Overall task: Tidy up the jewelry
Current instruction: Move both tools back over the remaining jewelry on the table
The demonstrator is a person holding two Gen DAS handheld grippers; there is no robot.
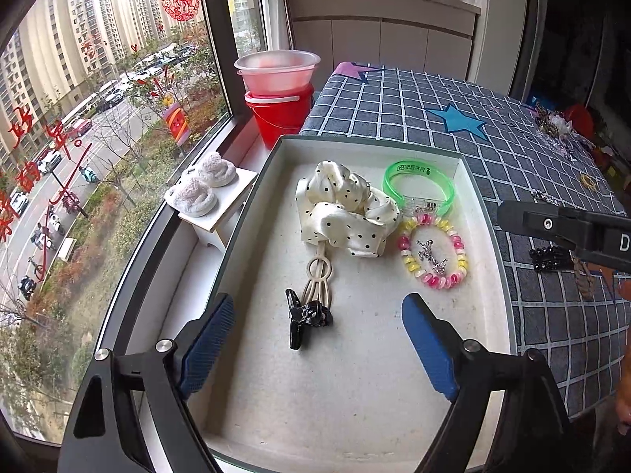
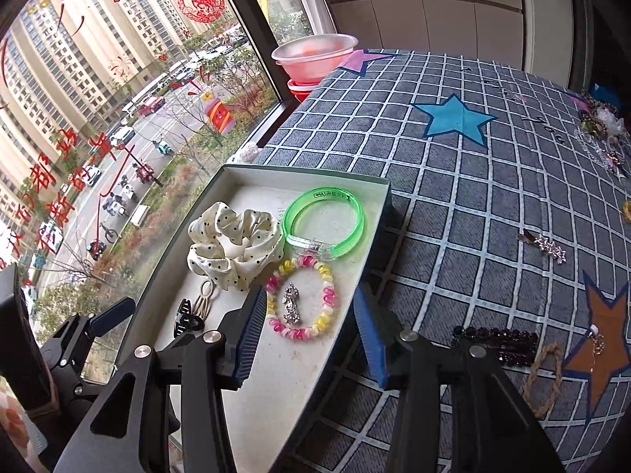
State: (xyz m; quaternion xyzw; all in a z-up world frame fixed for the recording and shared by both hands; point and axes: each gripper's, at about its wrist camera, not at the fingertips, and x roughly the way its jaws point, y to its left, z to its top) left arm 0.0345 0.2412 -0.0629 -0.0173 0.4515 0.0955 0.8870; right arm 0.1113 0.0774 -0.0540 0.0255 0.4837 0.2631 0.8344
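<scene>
A shallow white-lined box [image 1: 489,236] [image 2: 378,213] sits on the checked cloth. In it lie a polka-dot scrunchie [image 1: 347,207] [image 2: 232,244], a green bangle [image 1: 418,185] [image 2: 323,220], a pink-and-yellow coil bracelet [image 1: 459,266] [image 2: 329,295] with a silver clip [image 1: 432,256] [image 2: 292,303] inside it, cream hair ties [image 1: 317,280] [image 2: 205,299] and a black claw clip [image 1: 305,317] [image 2: 187,321]. My left gripper [image 1: 317,319] is open and empty above the box's near half. My right gripper [image 2: 307,315] is open and empty over the coil bracelet; it shows in the left view [image 1: 560,224].
On the cloth right of the box lie a black beaded barrette [image 2: 501,345] [image 1: 550,258], a silver star clip [image 2: 546,246], a braided rope loop [image 2: 546,378] and a jewelry heap [image 2: 603,130] [image 1: 556,126]. A red bucket [image 1: 278,114] and slippers [image 1: 201,189] sit on the windowsill.
</scene>
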